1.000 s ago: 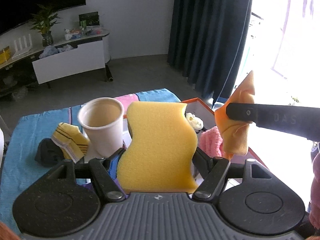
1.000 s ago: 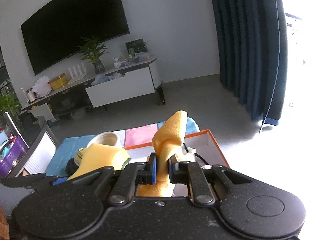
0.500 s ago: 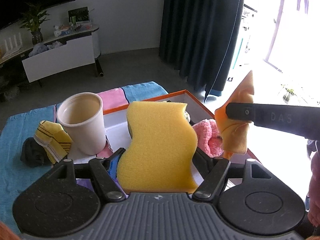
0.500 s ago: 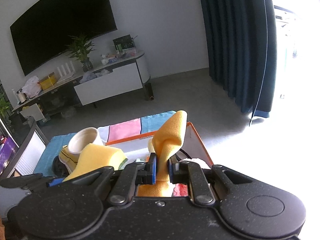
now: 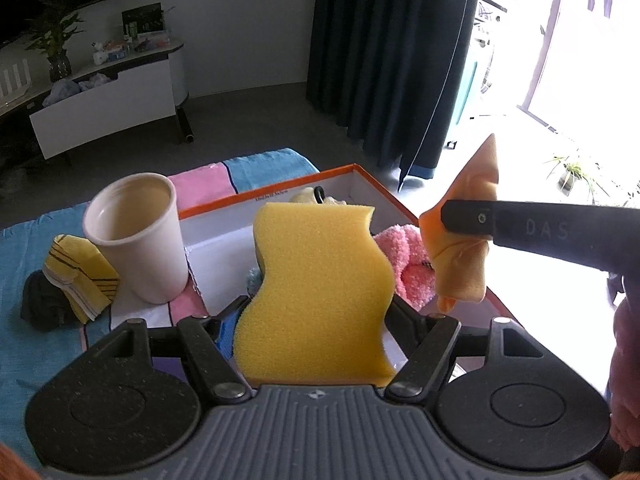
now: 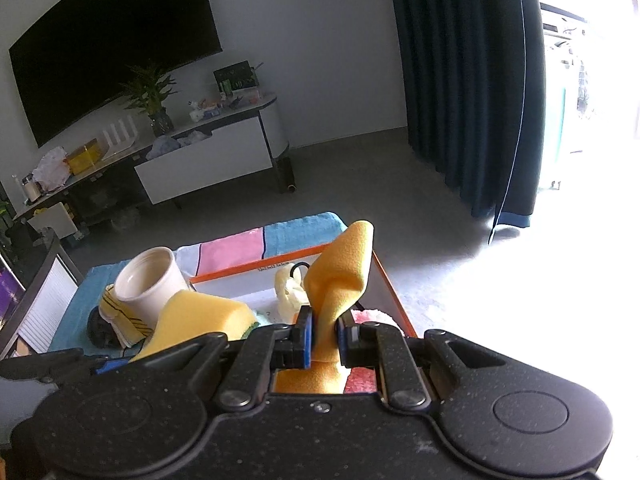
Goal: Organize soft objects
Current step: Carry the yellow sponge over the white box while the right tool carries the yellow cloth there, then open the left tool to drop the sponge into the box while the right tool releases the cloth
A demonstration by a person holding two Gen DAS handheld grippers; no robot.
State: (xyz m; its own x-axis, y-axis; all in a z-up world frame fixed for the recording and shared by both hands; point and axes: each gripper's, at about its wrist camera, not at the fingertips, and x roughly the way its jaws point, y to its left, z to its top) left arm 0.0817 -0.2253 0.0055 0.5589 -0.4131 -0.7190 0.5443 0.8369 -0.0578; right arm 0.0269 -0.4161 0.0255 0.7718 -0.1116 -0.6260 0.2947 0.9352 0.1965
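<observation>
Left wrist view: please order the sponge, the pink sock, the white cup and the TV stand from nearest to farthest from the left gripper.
1. Sponge: held in the left gripper.
2. Pink sock: right, in the box.
3. White cup: left; close to the sock's rank.
4. TV stand: far left, by the wall.

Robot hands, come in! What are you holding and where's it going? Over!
Left gripper shut on yellow sponge. Right gripper shut on orange cloth. Both above orange-rimmed box, pink fluffy thing inside. Nothing blocking.

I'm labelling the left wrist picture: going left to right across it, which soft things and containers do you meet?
Dark cloth → yellow striped cloth → white cup → yellow sponge held in the left gripper → pink fluffy item → orange cloth pinched by the right gripper.
</observation>
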